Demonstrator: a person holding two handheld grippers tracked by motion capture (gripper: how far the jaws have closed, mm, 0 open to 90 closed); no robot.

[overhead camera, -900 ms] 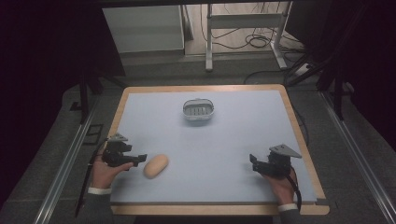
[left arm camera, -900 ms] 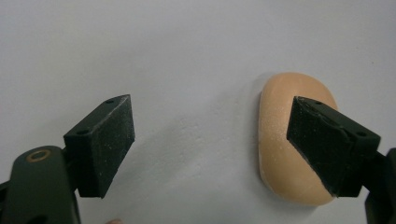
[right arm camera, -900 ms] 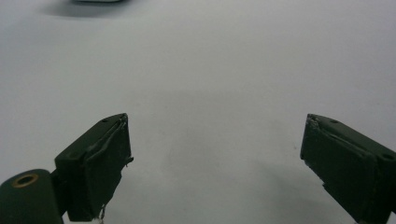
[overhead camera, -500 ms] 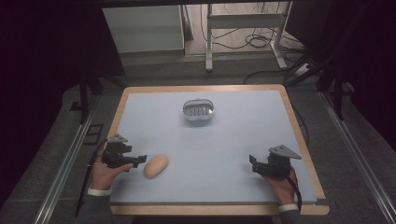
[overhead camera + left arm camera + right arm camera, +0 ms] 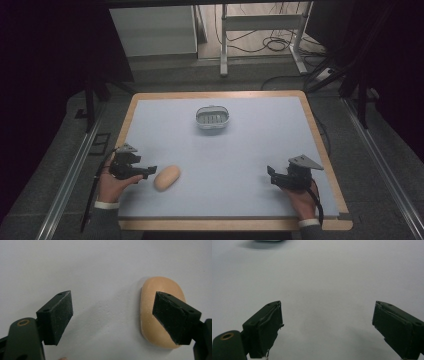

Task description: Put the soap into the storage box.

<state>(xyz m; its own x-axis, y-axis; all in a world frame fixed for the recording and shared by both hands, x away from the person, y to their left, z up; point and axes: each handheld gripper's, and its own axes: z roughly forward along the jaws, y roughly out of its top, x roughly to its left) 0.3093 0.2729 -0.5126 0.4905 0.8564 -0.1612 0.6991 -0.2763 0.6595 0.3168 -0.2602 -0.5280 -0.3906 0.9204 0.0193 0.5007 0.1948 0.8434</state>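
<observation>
Table [image 5: 150,130]: pale blue top inside a wooden rim, mostly bare; wide working room between the two hands, likely on purpose.

Dish [image 5: 212,118]: small grey oval tray with a slotted floor, far centre of the table, well apart from both hands; looks like a soap dish, so probably where the bar is meant to end up. Near edge and shadow just glimpsed at the top of the right gripper view.

Left gripper [image 5: 148,171]: low over the near left of the table, held in the person's left hand [image 5: 114,184], jaws spread wide and pointing toward the bar. In the left gripper view [image 5: 112,317], one jaw overlaps the bar's near side, the other over bare table; bar off-centre, not yet between the jaws, so no grip at this point. Seemingly lined up for a pickup, needing a shift sideways first.

Right gripper [image 5: 270,176]: near right of the table, in the right hand [image 5: 300,199], well apart from everything. Jaws wide apart in the right gripper view [image 5: 327,327], nothing between them but table; apparently parked out of the way.

Bar [image 5: 166,177]: tan rounded lump, flat on the table, just beside the left gripper's tips. Left gripper view [image 5: 160,300] gives the smooth, slightly speckled face and soft edges, too small to read from above.
</observation>
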